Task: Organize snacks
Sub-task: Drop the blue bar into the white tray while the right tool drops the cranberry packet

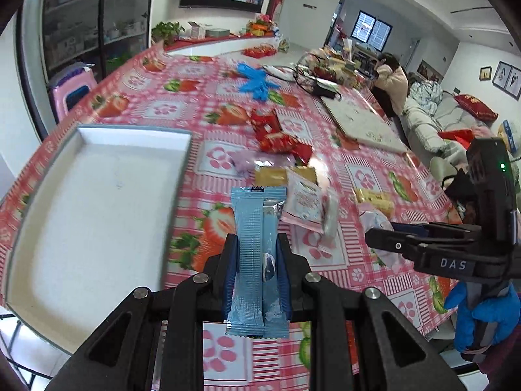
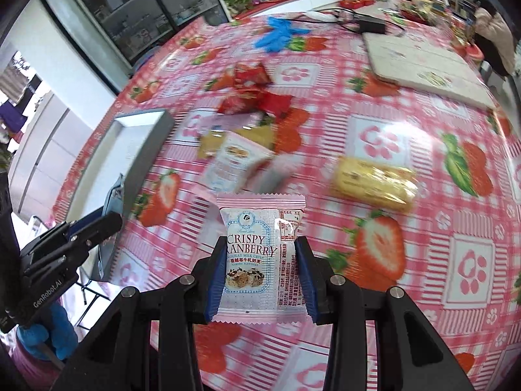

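Above the bench (image 1: 136, 104), left tool (image 1: 257, 254) clamps a blue bar (image 1: 250, 244), right tool (image 2: 260, 260) a cranberry pack (image 2: 257, 260) (both lifted), while the tray (image 1: 97, 202) sits bare and other snacks (image 1: 280, 143) lie scattered.

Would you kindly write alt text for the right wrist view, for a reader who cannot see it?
The right gripper holds a pink-edged cranberry nougat packet upright between its blue pads, above a table with a pink strawberry-print cloth. Behind it lie more snacks, blurred: a yellow packet and red wrappers, with a white tray at left.
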Demonstrator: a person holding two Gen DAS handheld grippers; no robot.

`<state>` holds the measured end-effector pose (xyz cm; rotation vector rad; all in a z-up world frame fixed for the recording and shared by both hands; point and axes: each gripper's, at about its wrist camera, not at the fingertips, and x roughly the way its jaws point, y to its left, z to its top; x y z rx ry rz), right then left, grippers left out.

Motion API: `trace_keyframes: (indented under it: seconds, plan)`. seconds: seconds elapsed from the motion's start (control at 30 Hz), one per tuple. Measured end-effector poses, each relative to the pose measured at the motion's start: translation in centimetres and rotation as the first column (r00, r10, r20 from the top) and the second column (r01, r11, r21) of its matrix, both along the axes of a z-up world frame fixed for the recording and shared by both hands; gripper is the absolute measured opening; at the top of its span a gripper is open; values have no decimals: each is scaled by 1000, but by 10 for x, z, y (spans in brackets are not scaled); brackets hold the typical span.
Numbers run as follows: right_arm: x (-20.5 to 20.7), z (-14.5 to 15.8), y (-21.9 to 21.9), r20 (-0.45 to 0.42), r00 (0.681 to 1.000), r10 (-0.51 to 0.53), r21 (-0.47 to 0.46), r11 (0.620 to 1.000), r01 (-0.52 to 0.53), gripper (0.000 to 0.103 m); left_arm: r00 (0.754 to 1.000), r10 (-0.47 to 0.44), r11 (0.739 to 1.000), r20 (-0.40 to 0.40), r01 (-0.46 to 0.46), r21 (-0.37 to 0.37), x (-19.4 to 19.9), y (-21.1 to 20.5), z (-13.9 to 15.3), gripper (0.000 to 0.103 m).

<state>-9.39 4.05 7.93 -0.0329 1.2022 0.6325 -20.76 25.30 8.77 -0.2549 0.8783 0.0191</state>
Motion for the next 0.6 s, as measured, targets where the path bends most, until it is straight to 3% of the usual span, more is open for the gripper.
trace_keyframes:
  seconds: [0.2, 0.4, 0.6]
  plan:
    - [-6, 12, 53, 17, 996, 85, 15, 996, -85, 42, 996, 87, 996, 8, -87, 20, -9, 47, 2, 25]
    - [-15, 17, 110, 37, 983, 179, 4, 984, -179, 42, 981, 189, 982, -39, -188, 29, -13, 92, -20, 25]
    - [-21, 21, 181, 49, 960, 276, -7, 961, -276, 42, 972, 227, 974, -55, -225, 32, -13, 124, -37, 25]
